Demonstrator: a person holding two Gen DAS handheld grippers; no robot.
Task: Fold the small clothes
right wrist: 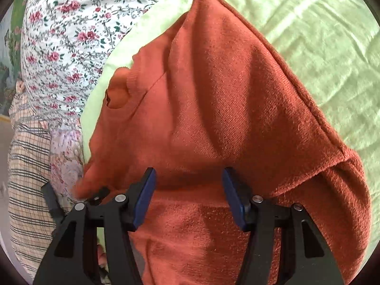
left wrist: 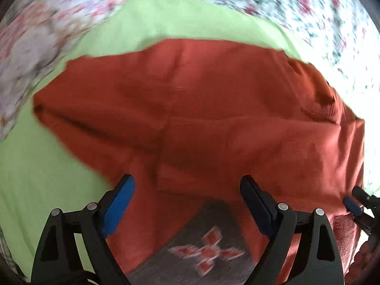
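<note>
From the left wrist camera, a rust-orange knit sweater (left wrist: 201, 109) is seen spread across a pale green sheet (left wrist: 42, 166), with its ribbed neckline (left wrist: 318, 105) toward the right. The left gripper (left wrist: 187, 204) is held over the sweater's near edge, its blue-padded fingers (left wrist: 118, 204) set well apart, with nothing caught between them. Below that edge, a grey patterned patch with an orange and white motif (left wrist: 209, 254) is visible between the fingers; it may be a rug, though the blur makes this uncertain. At the far right edge, part of the right gripper (left wrist: 356, 206) can be made out against the sweater's side. A floral-printed cloth (left wrist: 296, 2) is seen beyond the green sheet, heavily blurred.

From the right wrist camera, the sweater (right wrist: 225, 99) is shown draped in folds over the green sheet (right wrist: 320, 30), with the neckline (right wrist: 121, 90) at the left and a hemmed edge running down the right side. The right gripper (right wrist: 188, 197) is positioned at the sweater's near portion, its blue pads (right wrist: 144, 197) held apart with orange fabric showing between and behind them; no clamping on the cloth is evident. To the left, the floral cloth (right wrist: 66, 30) and a checked fabric (right wrist: 26, 161) are seen beside the sheet.
</note>
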